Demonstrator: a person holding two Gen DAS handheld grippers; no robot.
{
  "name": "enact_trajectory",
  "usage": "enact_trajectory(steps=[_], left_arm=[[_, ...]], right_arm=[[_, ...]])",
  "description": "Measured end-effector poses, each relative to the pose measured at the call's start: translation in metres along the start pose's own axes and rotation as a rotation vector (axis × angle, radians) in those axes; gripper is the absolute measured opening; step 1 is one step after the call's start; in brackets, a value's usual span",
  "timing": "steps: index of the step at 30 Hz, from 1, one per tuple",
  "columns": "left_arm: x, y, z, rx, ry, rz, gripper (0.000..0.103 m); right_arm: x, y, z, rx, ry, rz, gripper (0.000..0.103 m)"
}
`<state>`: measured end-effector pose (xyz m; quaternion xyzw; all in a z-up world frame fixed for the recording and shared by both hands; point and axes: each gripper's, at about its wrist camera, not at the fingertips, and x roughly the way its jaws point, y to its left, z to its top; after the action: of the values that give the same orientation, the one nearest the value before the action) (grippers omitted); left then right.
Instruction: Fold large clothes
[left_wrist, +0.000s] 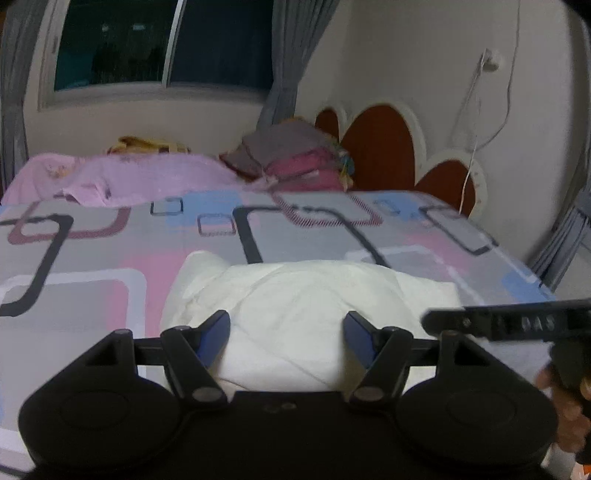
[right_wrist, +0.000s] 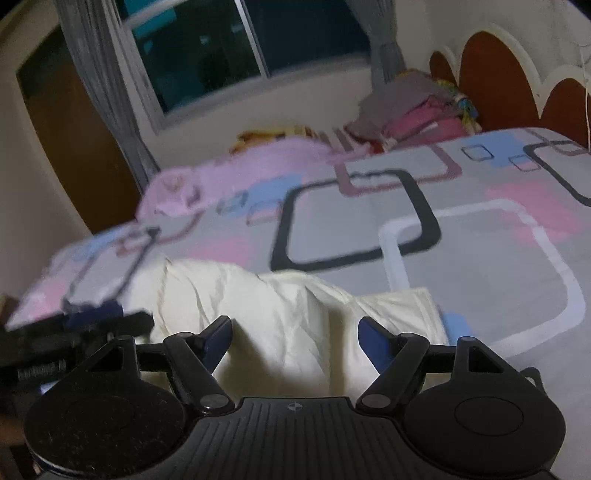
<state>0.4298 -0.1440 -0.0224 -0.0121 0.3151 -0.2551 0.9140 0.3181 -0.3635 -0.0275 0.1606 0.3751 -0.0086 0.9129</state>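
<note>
Progress: the cream garment (left_wrist: 295, 306) lies bunched and rumpled, not yet a flat, neat fold; by my judgement most folding is left.
Place: near edge of the bed (left_wrist: 110, 258), just beyond both grippers.
Left gripper (left_wrist: 286, 332): jaws apart, holding nothing.
Right gripper (right_wrist: 295, 336): jaws apart, holding nothing.
Material: thin, creased, limp cloth; the bedsheet is smooth with printed squares.
Far side: a pink towel (left_wrist: 147, 177) and a stack of folded clothes (left_wrist: 295, 158).
</note>
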Motion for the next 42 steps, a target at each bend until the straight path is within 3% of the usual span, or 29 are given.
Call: enact_trajectory(steps=[3,8,14,17,21,28,33,38,42], left_arm=[[0.026,0.002,-0.004,0.005,0.051,-0.009,0.07],[0.054,-0.008,-0.016,0.052,0.106,0.002,0.072],[0.057,-0.008,-0.018,0.077,0.144,0.016,0.073],[0.037,-0.01,-0.014,0.07,0.141,0.025,0.072],[-0.021,-0.017,-0.024,0.079,0.08,0.0,0.072],[-0.09,-0.028,-0.068,0.009,0.131,-0.038,0.072],[-0.093,-0.036,-0.094,-0.014,0.185,-0.03,0.074],[-0.079,-0.035,-0.112,0.008,0.218,0.001,0.077],[-0.074,-0.032,-0.118,0.016,0.242,0.017,0.077]], right_arm=[[0.019,-0.01,-0.014,0.008,0.034,-0.081,0.073],[0.04,-0.042,-0.036,0.139,0.053,-0.068,0.073],[0.041,-0.041,-0.036,0.133,0.065,-0.08,0.074],[0.013,-0.034,-0.035,0.127,0.038,-0.088,0.074],[-0.035,-0.022,-0.042,0.074,-0.007,-0.093,0.074],[-0.093,-0.005,-0.083,0.012,0.023,-0.072,0.074],[-0.087,-0.007,-0.117,-0.01,0.119,-0.081,0.073],[-0.057,-0.025,-0.144,0.111,0.233,-0.026,0.073],[-0.051,-0.03,-0.154,0.156,0.243,-0.008,0.074]])
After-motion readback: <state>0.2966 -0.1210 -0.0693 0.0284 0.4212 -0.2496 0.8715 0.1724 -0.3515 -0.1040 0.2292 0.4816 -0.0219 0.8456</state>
